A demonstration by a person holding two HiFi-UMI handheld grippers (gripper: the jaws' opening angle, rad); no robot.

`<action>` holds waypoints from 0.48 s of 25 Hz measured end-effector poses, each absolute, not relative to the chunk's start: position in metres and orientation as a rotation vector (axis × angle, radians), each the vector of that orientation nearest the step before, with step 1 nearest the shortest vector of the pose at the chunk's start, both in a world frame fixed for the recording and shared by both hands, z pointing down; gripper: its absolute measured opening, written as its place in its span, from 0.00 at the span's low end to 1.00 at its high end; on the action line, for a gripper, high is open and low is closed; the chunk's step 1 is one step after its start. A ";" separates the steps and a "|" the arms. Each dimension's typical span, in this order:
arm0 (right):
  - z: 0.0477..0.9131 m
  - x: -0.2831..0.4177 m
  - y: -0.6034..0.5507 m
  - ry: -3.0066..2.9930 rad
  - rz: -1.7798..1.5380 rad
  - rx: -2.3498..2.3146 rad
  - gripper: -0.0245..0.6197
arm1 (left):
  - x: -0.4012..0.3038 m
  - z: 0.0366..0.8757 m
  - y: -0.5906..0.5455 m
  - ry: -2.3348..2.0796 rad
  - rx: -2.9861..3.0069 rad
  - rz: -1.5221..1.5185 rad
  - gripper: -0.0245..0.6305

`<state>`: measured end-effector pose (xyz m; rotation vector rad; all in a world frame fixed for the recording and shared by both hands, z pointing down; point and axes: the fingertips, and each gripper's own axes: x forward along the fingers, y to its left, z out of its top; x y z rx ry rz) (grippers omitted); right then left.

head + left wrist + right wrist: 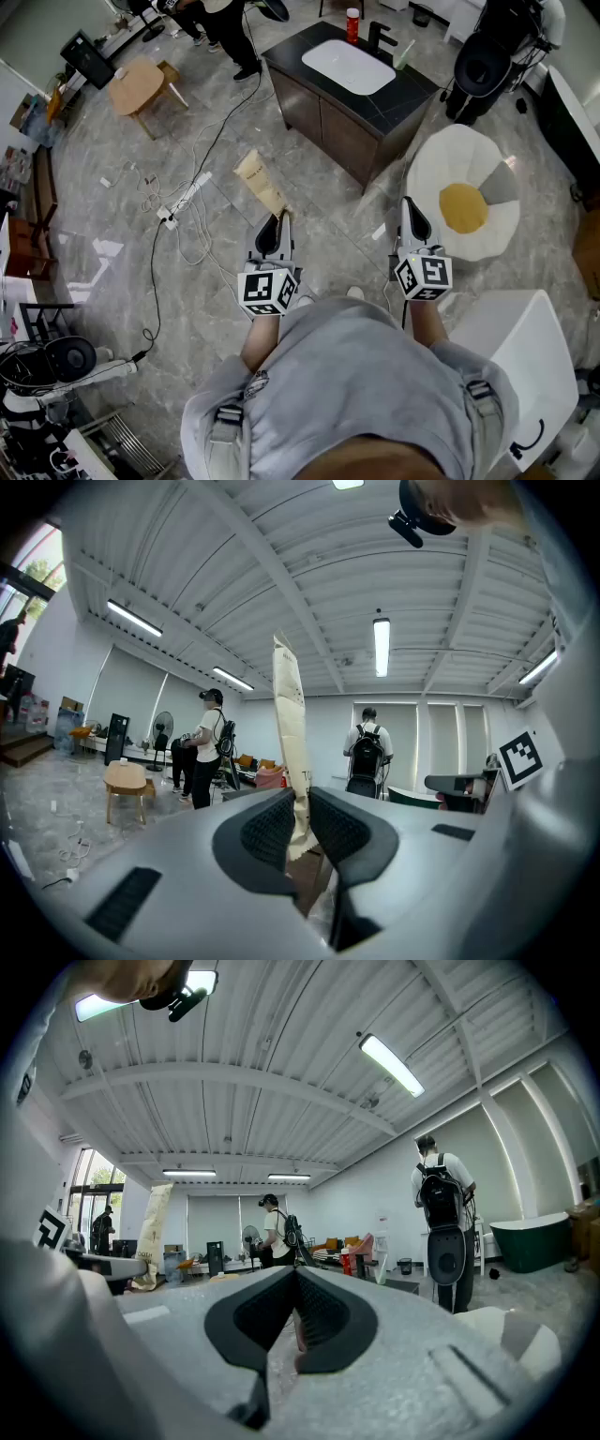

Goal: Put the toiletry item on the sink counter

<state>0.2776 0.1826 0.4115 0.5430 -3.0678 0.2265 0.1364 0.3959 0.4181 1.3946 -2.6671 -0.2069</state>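
The toiletry item is a beige tube [262, 185]. My left gripper [273, 232] is shut on its lower end and holds it out level above the floor. In the left gripper view the tube [290, 733] stands upright between the black pads [265, 829]. My right gripper [413, 221] hangs level beside it, shut, with nothing between its jaws [293, 1321]; the tube [153, 1237] shows at its far left. The dark sink counter [415, 94] with a white basin [350, 66] stands ahead and a little to the right, some way off.
On the counter stand a red bottle [352, 25], a black faucet [380, 38] and a pale green item [403, 55]. An egg-shaped cushion [469, 202] lies to the right, a white seat [525, 356] near right. Cables and a power strip [183, 201] trail left. People [230, 28] stand behind.
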 end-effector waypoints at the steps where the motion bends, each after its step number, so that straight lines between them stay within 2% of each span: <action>1: 0.411 0.278 0.183 -3.068 0.226 0.542 0.05 | 0.137 0.418 0.396 -2.667 1.395 -0.209 0.11; 12: 0.412 0.283 0.173 -3.066 0.226 0.531 0.05 | 0.144 0.419 0.384 -2.658 1.399 -0.195 0.11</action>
